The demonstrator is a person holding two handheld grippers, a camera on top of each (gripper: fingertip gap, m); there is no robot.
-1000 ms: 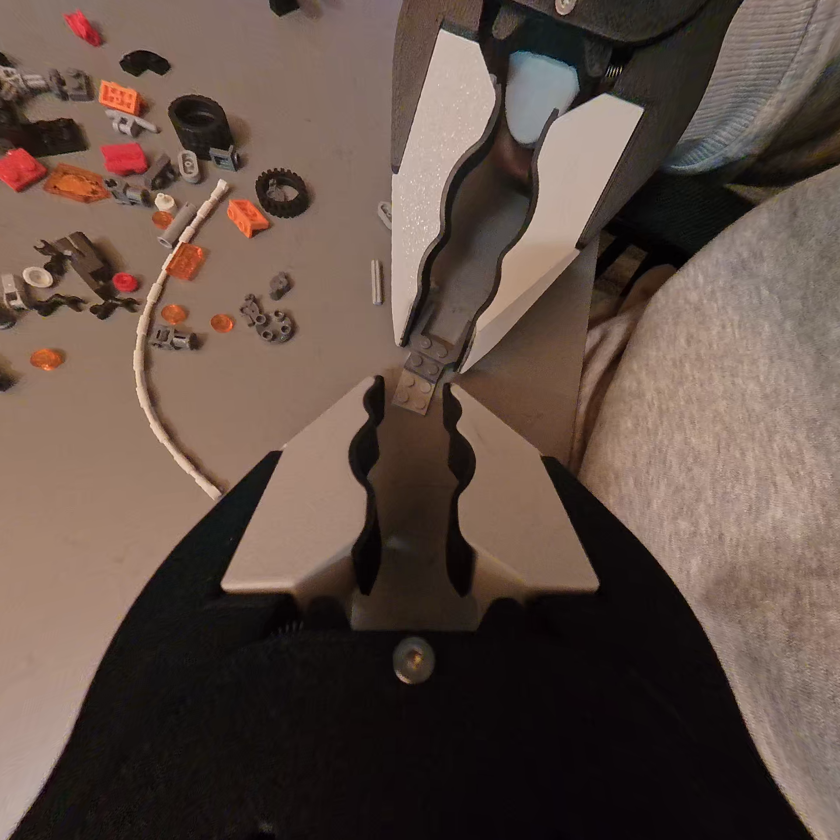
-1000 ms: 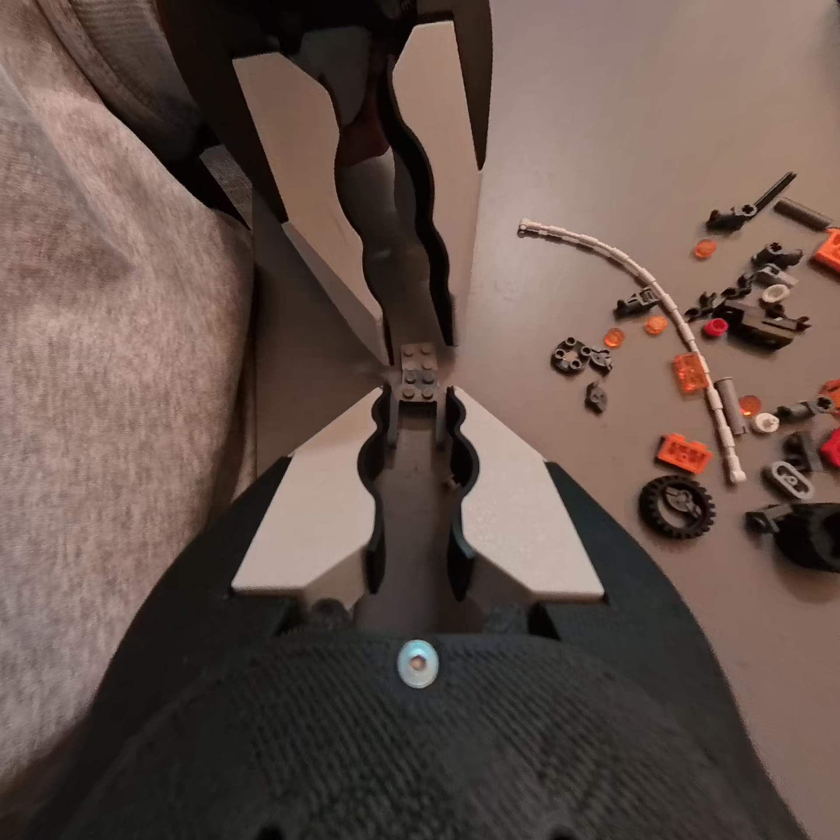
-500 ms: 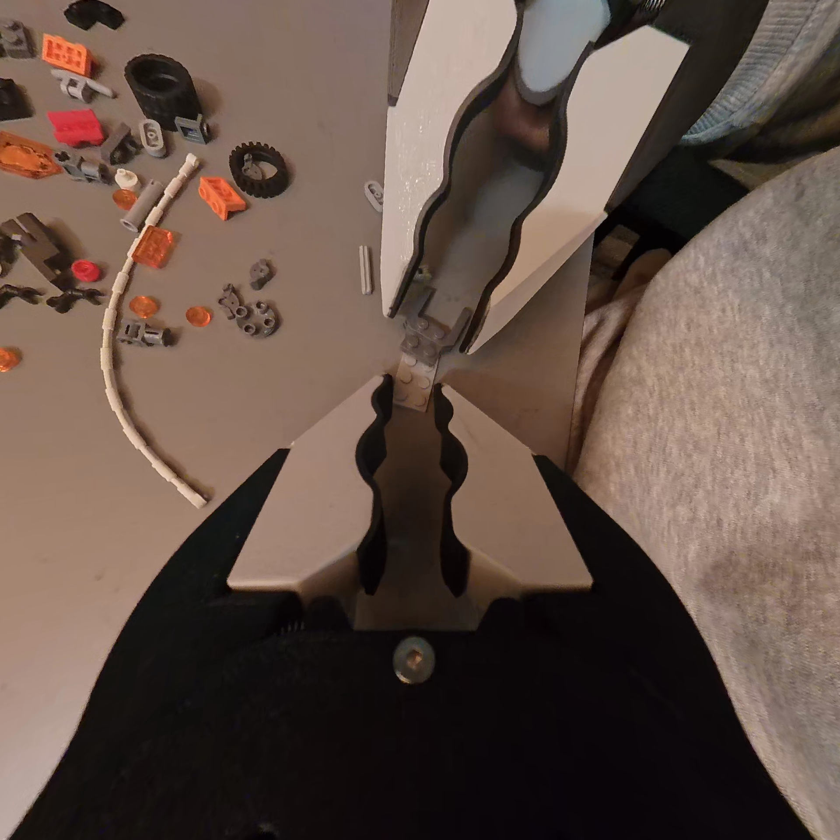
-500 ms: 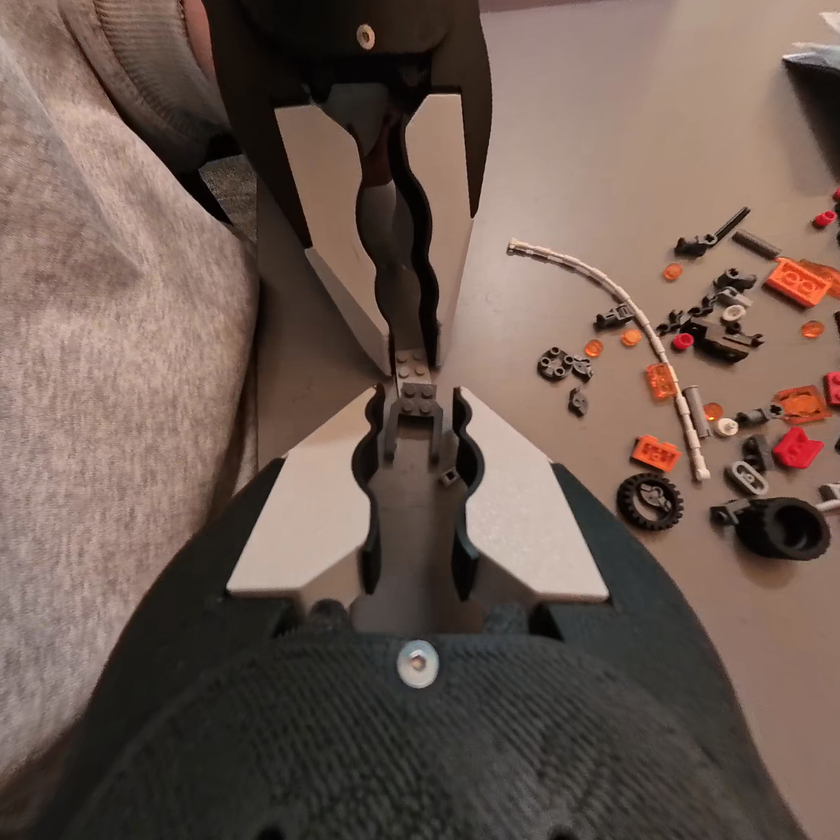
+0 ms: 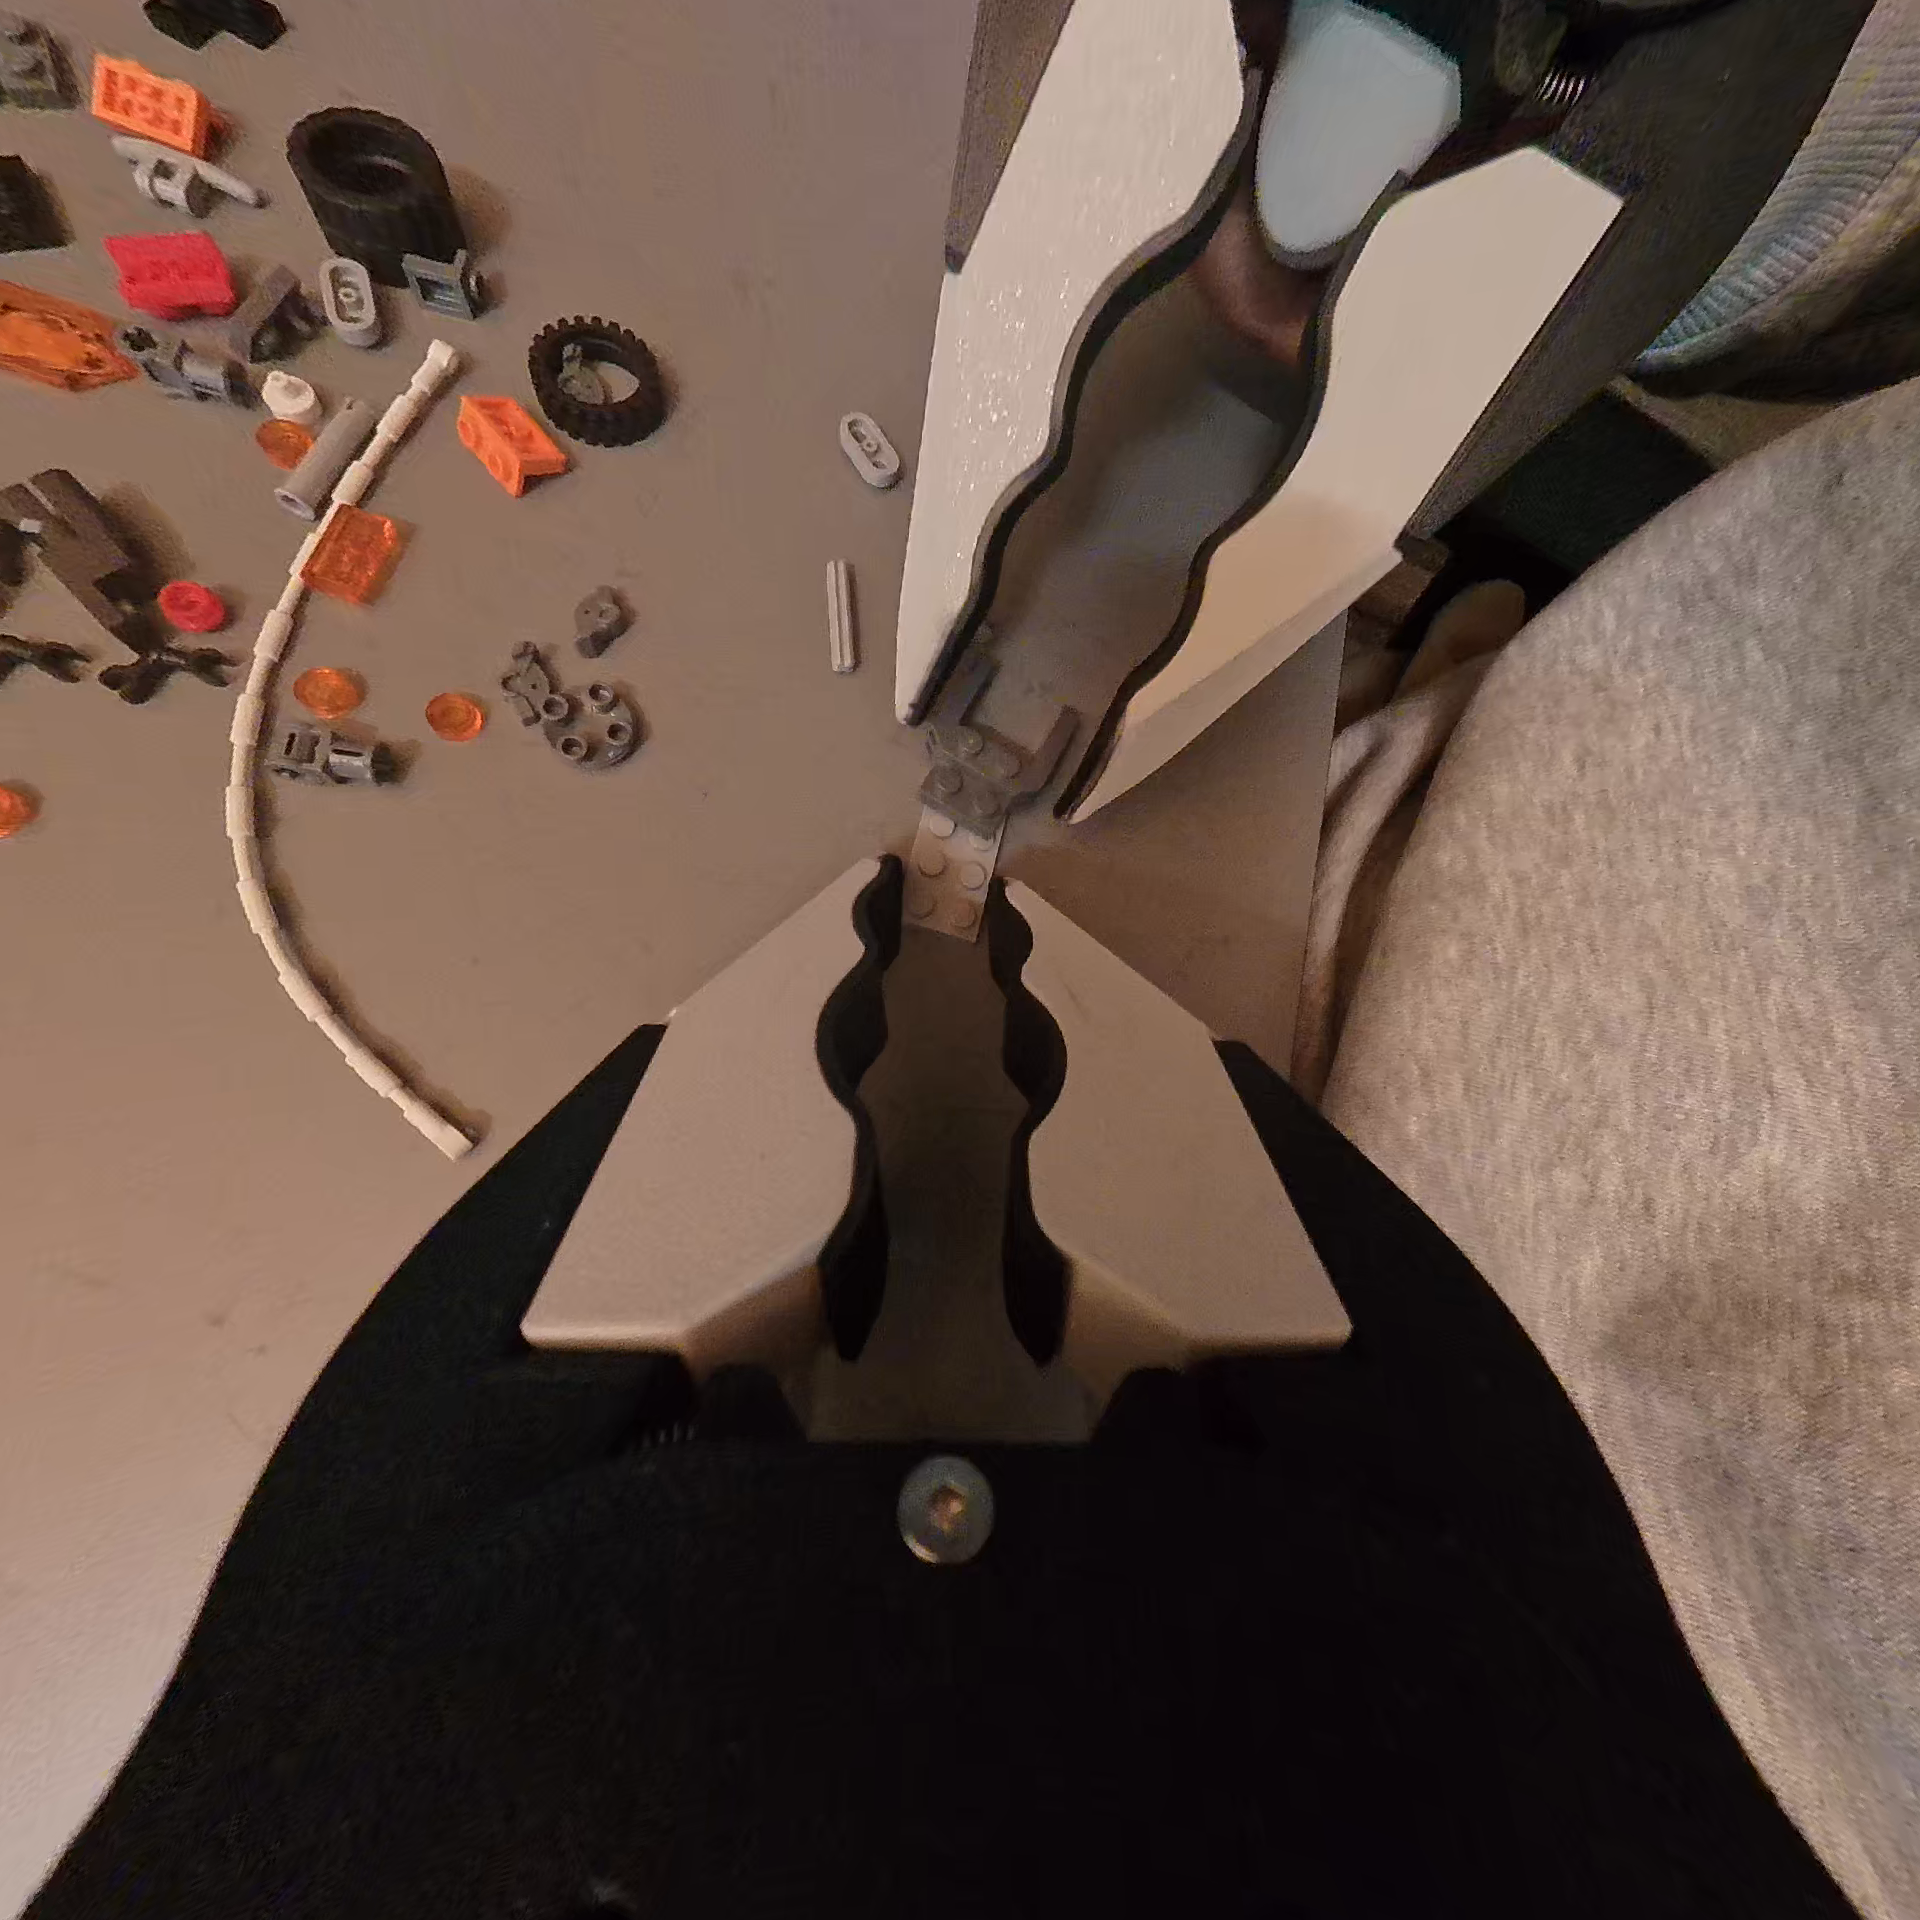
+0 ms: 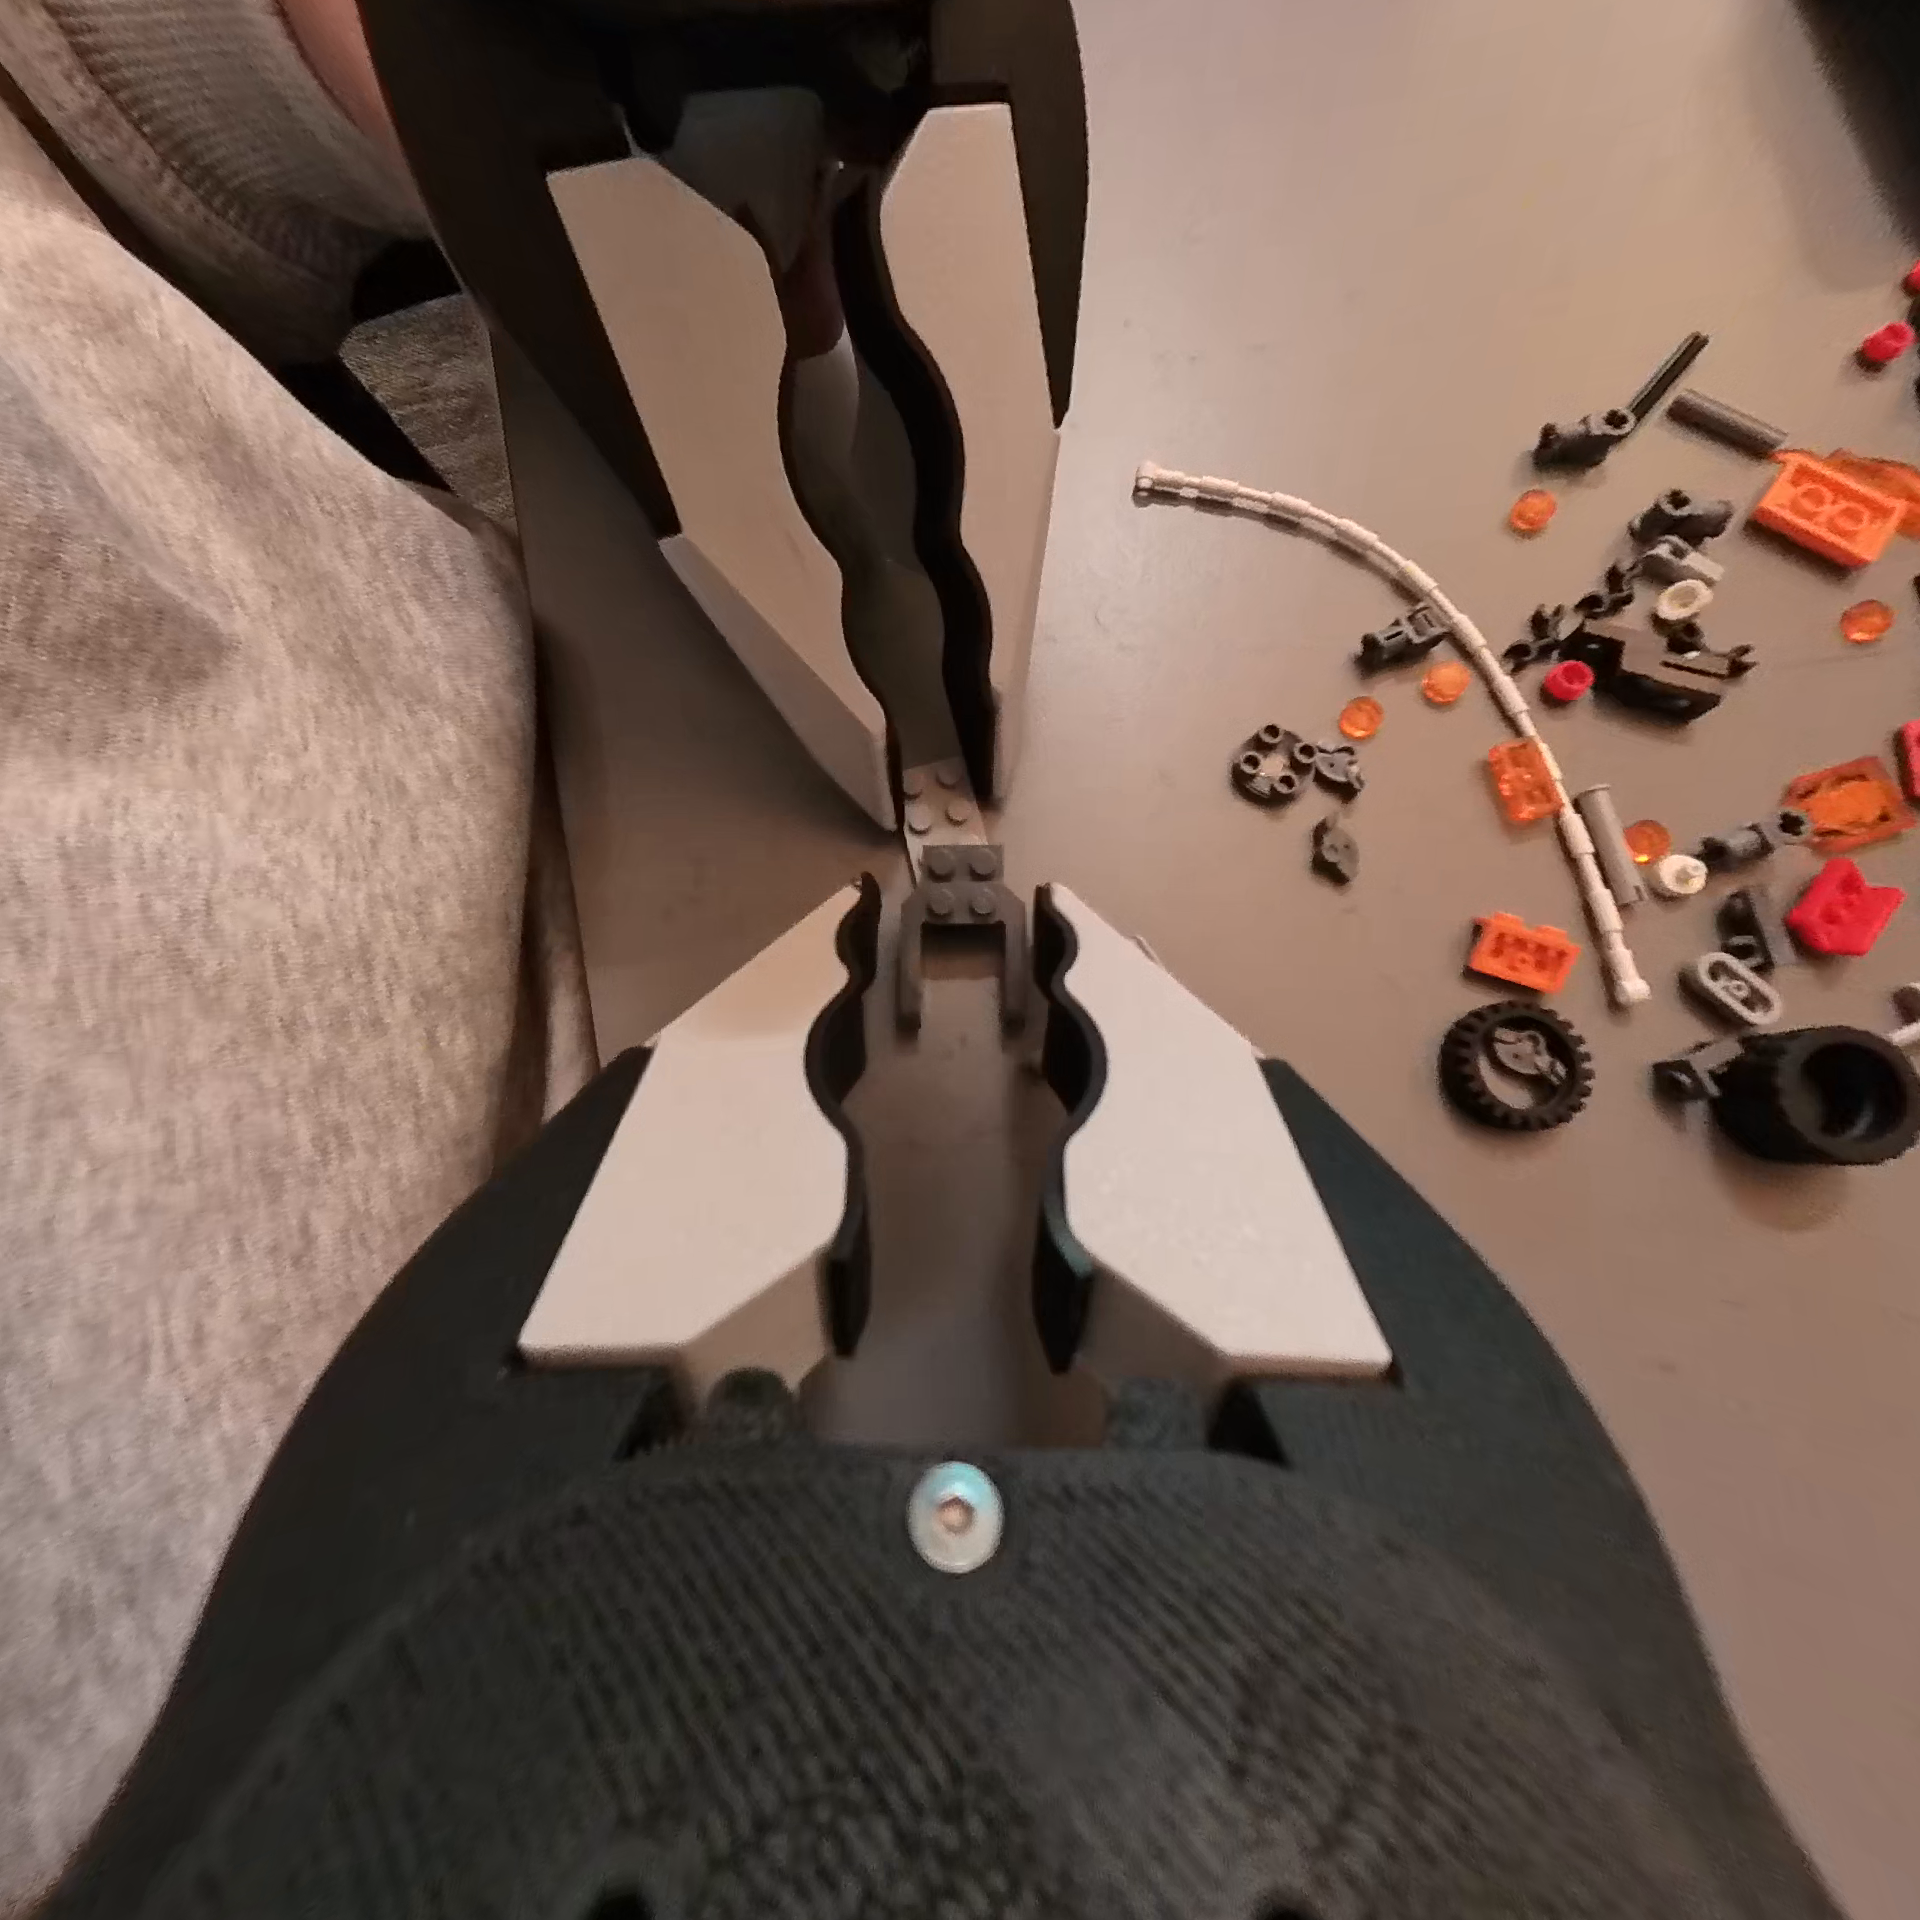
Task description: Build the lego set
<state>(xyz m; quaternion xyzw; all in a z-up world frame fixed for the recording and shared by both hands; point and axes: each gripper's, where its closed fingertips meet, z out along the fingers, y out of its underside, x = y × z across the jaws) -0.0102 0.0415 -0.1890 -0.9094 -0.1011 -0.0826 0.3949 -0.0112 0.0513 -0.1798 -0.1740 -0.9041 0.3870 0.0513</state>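
My left gripper (image 5: 943, 875) is shut on a light grey studded plate (image 5: 961, 847) at the table's near edge. My right gripper (image 6: 951, 883) meets it tip to tip. Its fingers sit close around a dark grey forked piece (image 6: 961, 899), whose studded end lies on the plate's far end (image 6: 935, 810). In the left wrist view the right gripper (image 5: 992, 766) comes in from above, and the forked piece (image 5: 971, 764) shows both prongs between its tips. In the right wrist view the left gripper (image 6: 945, 805) comes in from above.
Loose parts lie spread on the brown table (image 5: 644, 935): a small black tyre (image 5: 597, 379), a wide black tyre (image 5: 364, 192), a white flexible hose (image 5: 281, 727), orange bricks (image 5: 509, 431), a grey round plate (image 5: 597, 727) and a thin grey pin (image 5: 842, 613). A person's grey clothing (image 5: 1558, 1039) is close beside both grippers.
The right fingers stand slightly wider than a second ago, and the forked piece's prongs now show at their tips. Both grippers shifted a little over the table and stayed tip to tip.
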